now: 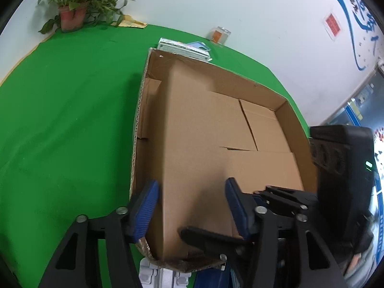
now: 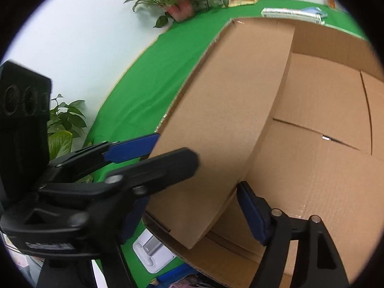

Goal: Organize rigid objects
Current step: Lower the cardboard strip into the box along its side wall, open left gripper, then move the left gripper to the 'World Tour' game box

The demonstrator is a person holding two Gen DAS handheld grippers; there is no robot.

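Left tool (image 1: 192,206) over near corner of open cardboard box (image 1: 295,120) on green tabletop (image 1: 72,120); box's left wall and a folded-in flap (image 1: 192,132) sit between its blue pads (image 1: 146,213), contact unclear. Right tool (image 1: 276,201) crosses in from right. Potted plant (image 1: 79,2), glass jar (image 1: 219,36), flat packages (image 1: 184,48) behind box.

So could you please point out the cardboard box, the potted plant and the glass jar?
box (image 1: 297,129): left wrist view, right wall.
plant (image 1: 72,16): left wrist view, pot front.
jar (image 1: 219,36): left wrist view, orange label.

red wall sign (image 1: 332,25), lettering illegible
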